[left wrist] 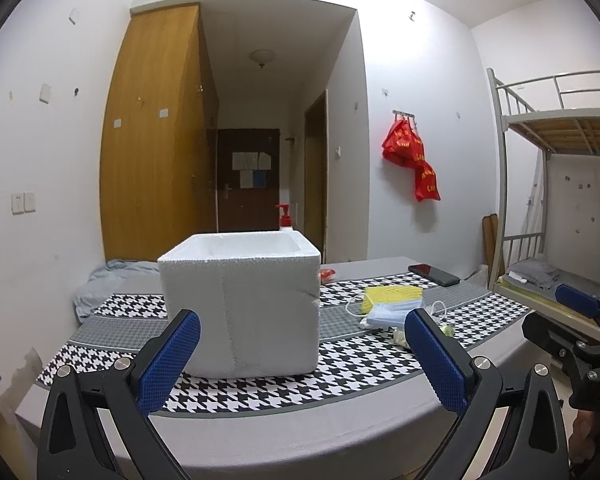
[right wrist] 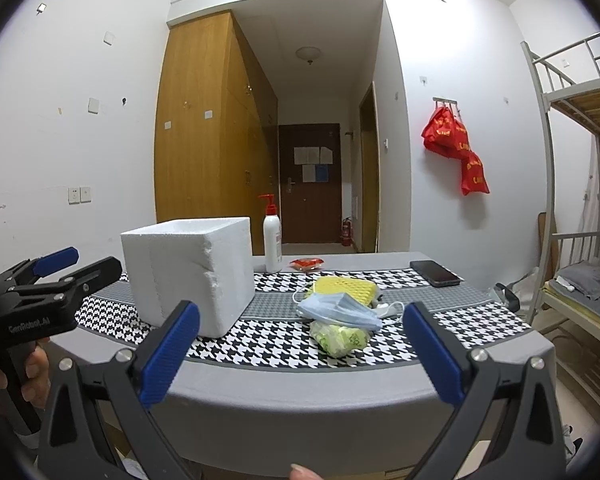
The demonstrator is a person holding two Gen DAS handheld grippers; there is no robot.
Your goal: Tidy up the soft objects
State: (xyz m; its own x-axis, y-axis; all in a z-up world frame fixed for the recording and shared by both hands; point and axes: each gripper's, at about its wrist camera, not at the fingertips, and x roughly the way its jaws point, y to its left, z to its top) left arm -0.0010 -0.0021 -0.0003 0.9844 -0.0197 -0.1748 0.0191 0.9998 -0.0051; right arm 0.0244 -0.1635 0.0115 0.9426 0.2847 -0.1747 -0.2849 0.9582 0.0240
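On the near edge of the grey-covered table [right wrist: 300,384], both grippers hover above the surface without touching anything.

Left gripper [left wrist: 302,344]: fully spread, released, empty. Its blue ribbed pads [left wrist: 168,360] frame the white open-topped foam box [left wrist: 240,300], which stands upright on the black-and-white houndstooth runner [left wrist: 340,360] just beyond the fingertips. No contact between pads and box is visible.

Right gripper [right wrist: 301,340]: also spread wide, released, empty. Its blue pads [right wrist: 432,352] bracket the cluster of soft objects lying right of the box and apart from it.

Soft objects, all outside the box:
- Light-blue pleated face mask [right wrist: 340,310], crumpled, lying at the centre of the cluster with its white ear loops trailing to both sides.
- Yellow rectangular sponge [right wrist: 348,286], at the far side, partly under the mask.
- Pale green plastic-wrapped packet [right wrist: 338,338], at the near side, touching the mask's edge.

Other items on the table:
- White pump bottle with a red dispenser head [right wrist: 272,236], upright, just behind the right far corner of the box.
- Small red packet [right wrist: 306,264], right of the bottle.
- Black smartphone [right wrist: 434,273], flat, at the far right, well apart from the cluster.

The box interior is only partly visible from the left wrist view; its contents cannot be determined.
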